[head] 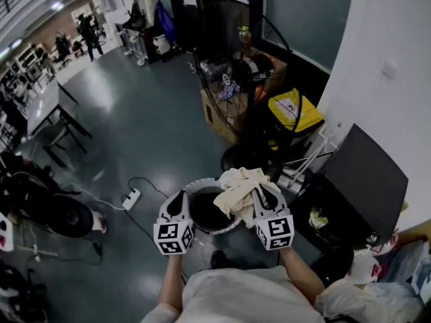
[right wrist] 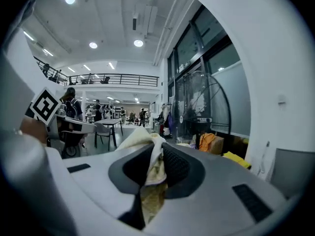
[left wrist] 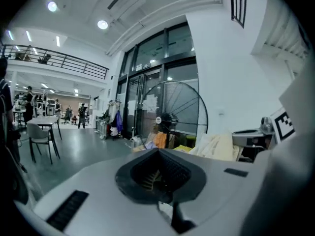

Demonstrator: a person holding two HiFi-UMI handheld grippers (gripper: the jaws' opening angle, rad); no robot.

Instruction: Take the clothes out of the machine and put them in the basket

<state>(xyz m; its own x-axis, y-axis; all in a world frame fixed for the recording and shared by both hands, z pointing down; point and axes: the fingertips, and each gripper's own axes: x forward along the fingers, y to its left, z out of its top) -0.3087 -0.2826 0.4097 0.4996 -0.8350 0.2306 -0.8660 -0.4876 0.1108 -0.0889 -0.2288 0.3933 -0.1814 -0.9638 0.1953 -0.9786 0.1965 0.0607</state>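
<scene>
A cream cloth hangs over the right side of a round basket with a white rim and a dark inside, on the floor in front of me. My right gripper is shut on that cloth; in the right gripper view the cloth is pinched between the ridged pads and bunches out in front of them. My left gripper is over the basket's left rim, shut, with nothing between its jaws. In the left gripper view the cloth shows to the right.
A large standing fan rises behind the basket, with a cardboard box and a yellow bag beside it. A dark machine stands at the right. A power strip and cable lie on the floor at the left.
</scene>
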